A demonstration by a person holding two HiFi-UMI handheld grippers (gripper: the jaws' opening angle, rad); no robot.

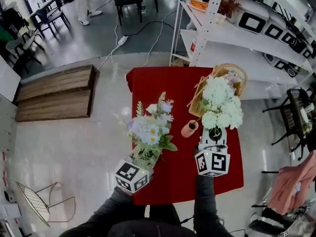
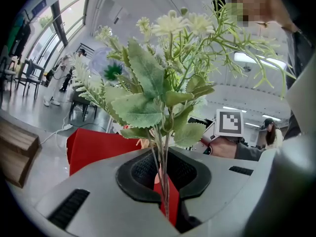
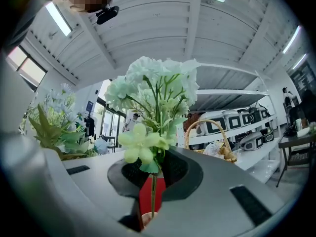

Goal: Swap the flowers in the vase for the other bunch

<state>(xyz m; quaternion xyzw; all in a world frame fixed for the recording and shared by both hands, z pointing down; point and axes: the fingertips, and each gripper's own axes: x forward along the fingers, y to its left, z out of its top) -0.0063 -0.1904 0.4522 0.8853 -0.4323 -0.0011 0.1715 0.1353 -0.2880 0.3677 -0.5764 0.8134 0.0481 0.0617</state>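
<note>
**A:** So where are we with the two bunches?

**B:** We've got one in each hand lol. Our left tongs (image 2: 165, 181) are pinched nearly shut on the thin stems of the mixed bunch (image 1: 150, 127), the one with pale lavender and white blooms and big green leaves. Our right tongs (image 3: 150, 184) are clamped just as tight on the single stem of the white bunch (image 1: 220, 102). Both bunches stand upright above the red counter (image 1: 148, 85).

**A:** And the vase?

**B:** The little pinkish vase (image 1: 189, 129) stands upright on the counter between the two bunches, nearer the white one. As far as we can tell from the head view, it touches neither.

**A:** Anything crowding us?

**B:** Yeah, the wicker basket (image 1: 199, 97) sits at the counter's far right corner, and from above the white blooms cover most of it. Right behind that is a white shelf rack (image 1: 237, 41) loaded with appliances. Left of the counter there's a wooden pallet (image 1: 57, 93) on the floor, and a wire-frame chair (image 1: 42, 201) nearer us. In the left gripper view the leaves block most of what's ahead. We only catch a strip of red counter and the marker cube (image 2: 230, 123) of the right tongs past them.
</note>
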